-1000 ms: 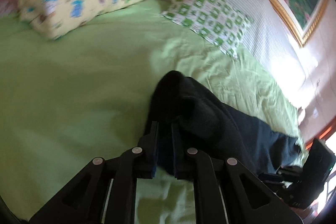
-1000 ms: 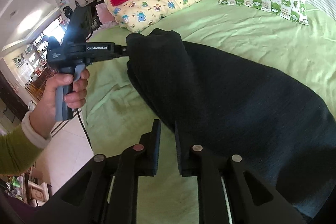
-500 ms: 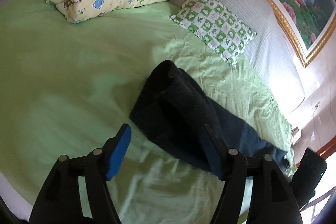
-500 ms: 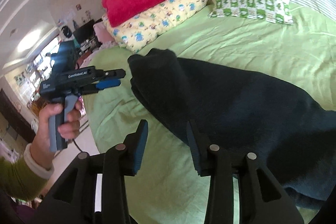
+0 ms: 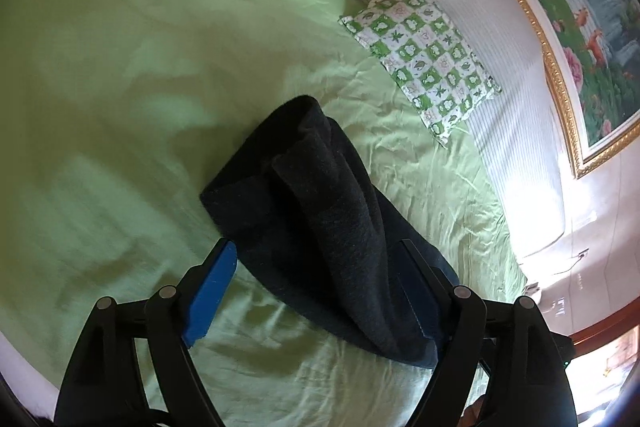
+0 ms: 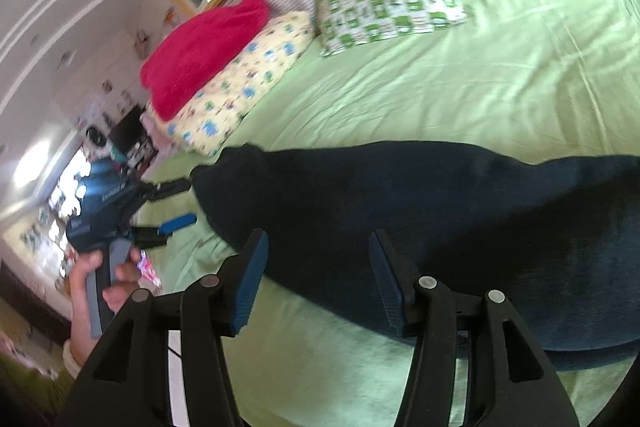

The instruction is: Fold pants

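Lying on bed [image 5: 120,107], pants [image 5: 320,227] between just-opened, non-gripping jaws.

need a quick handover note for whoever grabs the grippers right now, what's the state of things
Left gripper: jaws have just been opening, now wide, holding nothing; the pants' edge lies between the fingers, pads clear.
Right gripper: jaws have also just been opening, empty, hovering at the pants' near edge.
Pants: dark, lying on the green bed sheet, one end doubled over in a loose bunched fold.
Done: a first fold laid down and released.
Left: probably flatten it and fold again.
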